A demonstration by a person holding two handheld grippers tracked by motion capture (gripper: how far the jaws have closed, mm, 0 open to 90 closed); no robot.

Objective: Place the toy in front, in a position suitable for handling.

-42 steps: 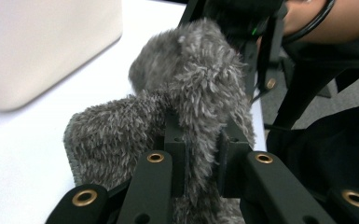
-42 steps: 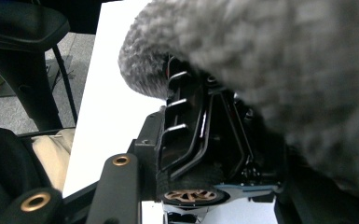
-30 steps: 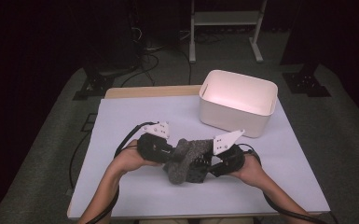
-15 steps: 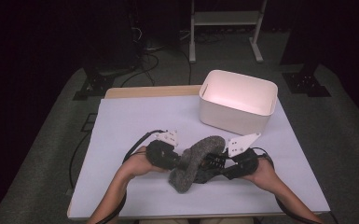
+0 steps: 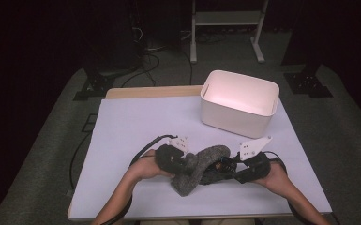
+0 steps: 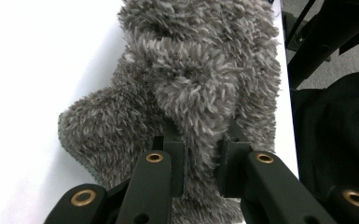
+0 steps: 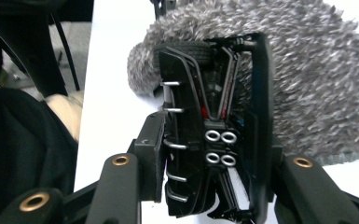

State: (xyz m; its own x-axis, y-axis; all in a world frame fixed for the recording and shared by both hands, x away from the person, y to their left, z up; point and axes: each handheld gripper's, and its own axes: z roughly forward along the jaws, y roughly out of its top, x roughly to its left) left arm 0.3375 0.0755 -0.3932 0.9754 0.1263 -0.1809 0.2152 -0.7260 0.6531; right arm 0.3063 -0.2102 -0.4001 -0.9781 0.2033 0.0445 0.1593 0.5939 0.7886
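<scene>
Pinching a fold of the fuzzy grey sock (image 6: 200,93), left tool (image 6: 201,165) clenched on it | right tool (image 7: 210,158) grasping a black toy car (image 7: 214,126), nose buried in the sock | both at desk (image 5: 136,122) front centre | white bin (image 5: 239,101) well apart behind.

On the bench (image 5: 136,122), the bin (image 5: 239,103) stands toward the far right. Near the front edge lies the fuzzy sock (image 5: 199,168), between the left gripper (image 5: 184,163) on its left and the right gripper (image 5: 225,169) on its right. The toy car (image 7: 214,126) sits against the sock's right side.
</scene>
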